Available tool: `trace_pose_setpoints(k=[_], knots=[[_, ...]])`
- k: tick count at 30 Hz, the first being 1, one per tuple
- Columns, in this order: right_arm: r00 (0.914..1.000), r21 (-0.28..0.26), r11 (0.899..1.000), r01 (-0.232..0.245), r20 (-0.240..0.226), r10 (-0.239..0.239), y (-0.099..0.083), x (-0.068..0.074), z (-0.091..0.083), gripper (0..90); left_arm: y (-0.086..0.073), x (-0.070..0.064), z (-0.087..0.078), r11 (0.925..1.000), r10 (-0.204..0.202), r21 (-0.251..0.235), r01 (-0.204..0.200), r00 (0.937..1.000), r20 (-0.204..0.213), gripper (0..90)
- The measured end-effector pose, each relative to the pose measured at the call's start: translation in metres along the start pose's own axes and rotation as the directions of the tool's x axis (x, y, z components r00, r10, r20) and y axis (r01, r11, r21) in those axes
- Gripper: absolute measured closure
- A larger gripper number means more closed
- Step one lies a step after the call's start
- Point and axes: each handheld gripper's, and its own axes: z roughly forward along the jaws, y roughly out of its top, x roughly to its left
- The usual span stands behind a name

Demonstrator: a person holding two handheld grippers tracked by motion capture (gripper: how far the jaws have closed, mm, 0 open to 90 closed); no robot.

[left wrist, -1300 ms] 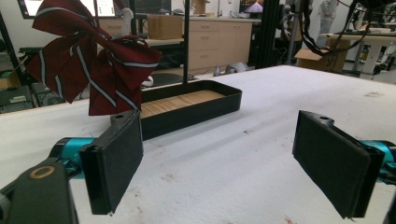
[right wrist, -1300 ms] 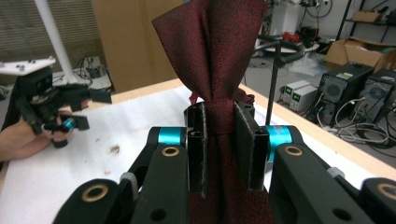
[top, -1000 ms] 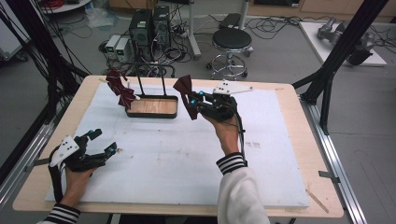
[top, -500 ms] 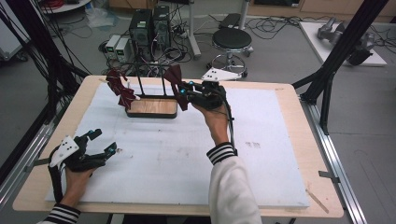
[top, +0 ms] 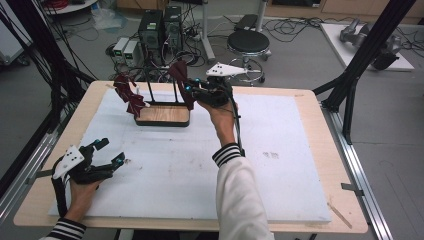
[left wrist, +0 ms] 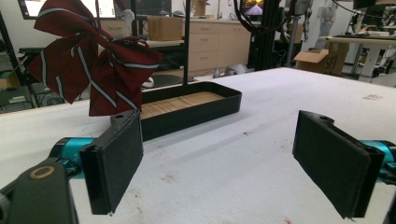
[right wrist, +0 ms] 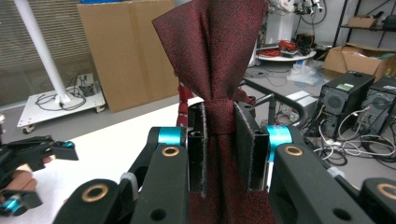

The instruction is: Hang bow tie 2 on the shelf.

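1. Right gripper: clamped on plain dark red bow tie at its knot, jaws closed in to the knot's width.
2. Held up at right end of rack's rail, above right edge of wooden rack base; contact with rail unclear.
3. Striped bow tie: hanging off rack's left end, above base's left edge.
4. Left gripper: wide open, nothing between the 2 pads, resting low on white table mat, well apart from base on its near-left side.
5. In left gripper view: striped bow tie and base straight ahead of the jaws.
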Motion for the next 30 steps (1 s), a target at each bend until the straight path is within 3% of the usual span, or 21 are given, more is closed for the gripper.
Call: trace_pose_setpoints(k=[15, 30], knots=[[0.9981, 0.007, 0.999, -0.038, 0.050, 0.037, -0.002, -0.016, 0.021, 76.2, 0.000, 0.000, 0.000, 1.0000, -0.001, -0.003, 0.001, 1.0000, 0.001, 16.5], [0.9894, 0.001, 0.997, -0.077, 0.124, 0.077, -0.011, -0.034, 0.022, 76.2, 0.000, 0.000, 0.000, 1.0000, 0.000, -0.005, 0.000, 1.0000, 0.000, 16.5]])
